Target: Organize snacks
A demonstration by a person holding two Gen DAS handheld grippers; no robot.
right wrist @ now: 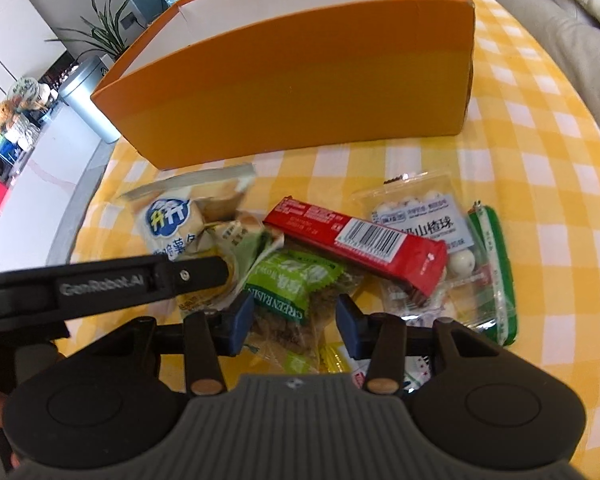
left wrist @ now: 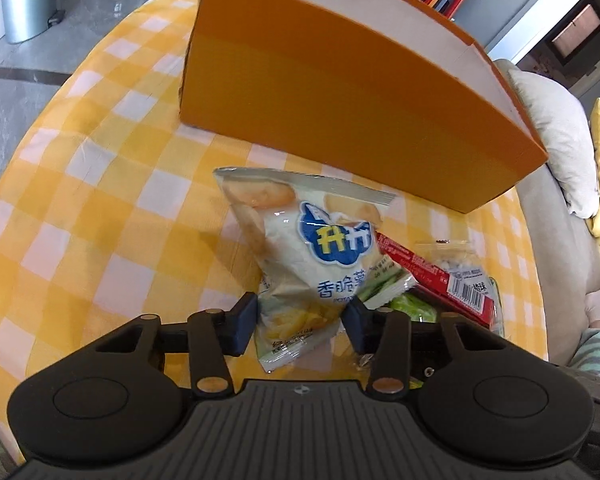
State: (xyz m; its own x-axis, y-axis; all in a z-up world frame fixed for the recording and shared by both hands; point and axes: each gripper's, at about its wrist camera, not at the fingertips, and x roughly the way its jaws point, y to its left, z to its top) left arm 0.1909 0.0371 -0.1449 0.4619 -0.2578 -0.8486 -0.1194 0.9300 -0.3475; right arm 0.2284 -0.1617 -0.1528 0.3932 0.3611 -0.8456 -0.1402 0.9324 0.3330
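left wrist view showed the left gripper (left wrist: 300, 322) clamped on the lower end of the chip bag (left wrist: 304, 256), probably to carry it to the orange box (left wrist: 340, 92) just behind. the right gripper (right wrist: 296, 324) pinched the raisin packet (right wrist: 292, 292) in the pile.

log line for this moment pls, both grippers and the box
left gripper: shut on chip bag | right gripper: shut on raisin packet | orange box: behind snack pile, no snacks visible inside
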